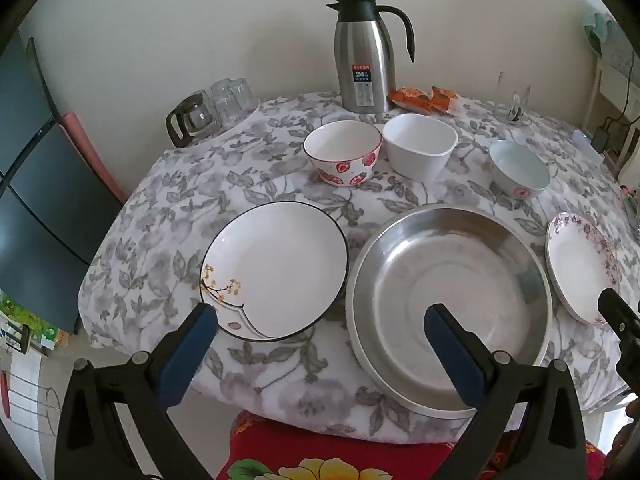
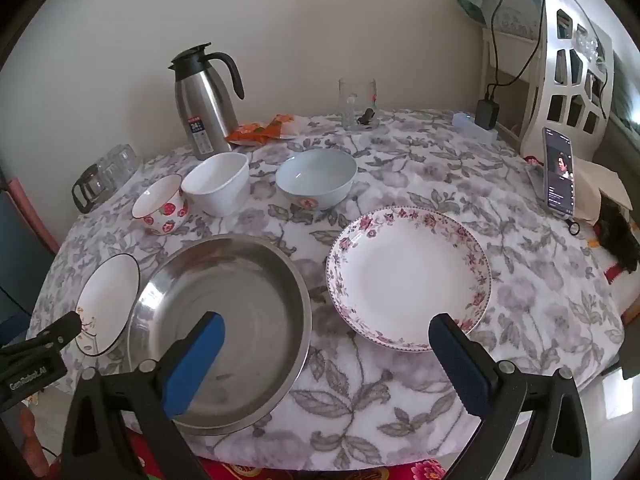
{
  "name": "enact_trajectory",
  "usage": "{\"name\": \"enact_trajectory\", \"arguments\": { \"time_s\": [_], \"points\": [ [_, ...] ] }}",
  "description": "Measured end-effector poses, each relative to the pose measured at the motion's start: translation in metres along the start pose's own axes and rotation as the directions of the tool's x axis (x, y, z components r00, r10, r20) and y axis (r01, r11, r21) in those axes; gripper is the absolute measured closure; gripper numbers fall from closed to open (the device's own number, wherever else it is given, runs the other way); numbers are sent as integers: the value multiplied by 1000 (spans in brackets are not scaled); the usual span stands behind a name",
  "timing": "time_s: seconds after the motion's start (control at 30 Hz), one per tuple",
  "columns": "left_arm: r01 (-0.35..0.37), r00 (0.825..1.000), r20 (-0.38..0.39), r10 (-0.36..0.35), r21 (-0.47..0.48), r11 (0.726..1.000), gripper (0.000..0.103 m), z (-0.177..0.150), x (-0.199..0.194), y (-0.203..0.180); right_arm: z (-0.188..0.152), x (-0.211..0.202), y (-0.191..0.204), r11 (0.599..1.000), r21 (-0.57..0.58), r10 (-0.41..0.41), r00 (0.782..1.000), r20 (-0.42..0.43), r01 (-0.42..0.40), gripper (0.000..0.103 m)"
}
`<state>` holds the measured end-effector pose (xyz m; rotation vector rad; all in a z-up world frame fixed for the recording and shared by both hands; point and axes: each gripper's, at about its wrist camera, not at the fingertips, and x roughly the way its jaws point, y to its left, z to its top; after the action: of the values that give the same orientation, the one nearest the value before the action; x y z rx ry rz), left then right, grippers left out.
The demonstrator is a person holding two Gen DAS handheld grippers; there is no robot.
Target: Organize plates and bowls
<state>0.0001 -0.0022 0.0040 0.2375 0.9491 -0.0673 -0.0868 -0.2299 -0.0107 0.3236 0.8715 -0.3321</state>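
Three bowls and three dishes sit on the flower-patterned surface [image 2: 520,300], taken here from the steel pan [image 2: 224,320] near its front edge. Behind the pan stand the strawberry bowl [image 2: 162,210], the plain white bowl [image 2: 218,184] and the pale blue bowl [image 2: 316,178]; the first two touch. Left of the pan lies the black-rimmed plate [image 1: 276,268], right of it the rose-rimmed plate [image 2: 408,276].

Both grippers hover over the front edge, jaws spread wide and holding nothing: the left gripper [image 1: 320,320] between black-rimmed plate and pan, the right gripper [image 2: 326,330] between pan and rose-rimmed plate.

Far behind the pan, the steel flask [image 1: 366,52] bears a label reading "24"; its smaller print is illegible. Clear glasses [image 1: 232,94] beside a glass jug [image 1: 192,118] blur together, so their count is unclear. One phone [image 2: 560,170] leans far right, its text unreadable.
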Motion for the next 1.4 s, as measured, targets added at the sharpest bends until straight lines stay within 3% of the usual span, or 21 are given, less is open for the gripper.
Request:
{"name": "enact_trajectory", "arguments": {
  "time_s": [0.37,1.4],
  "points": [
    [4,1000,-13,-4,-8,1000,0,-3,6,2,1,-9,0,1000,1,12,999,40,-12,0],
    [-13,998,-69,10,-45,999,0,-2,15,9,1,-9,6,999,-36,25,999,32,-24,0]
  ]
}}
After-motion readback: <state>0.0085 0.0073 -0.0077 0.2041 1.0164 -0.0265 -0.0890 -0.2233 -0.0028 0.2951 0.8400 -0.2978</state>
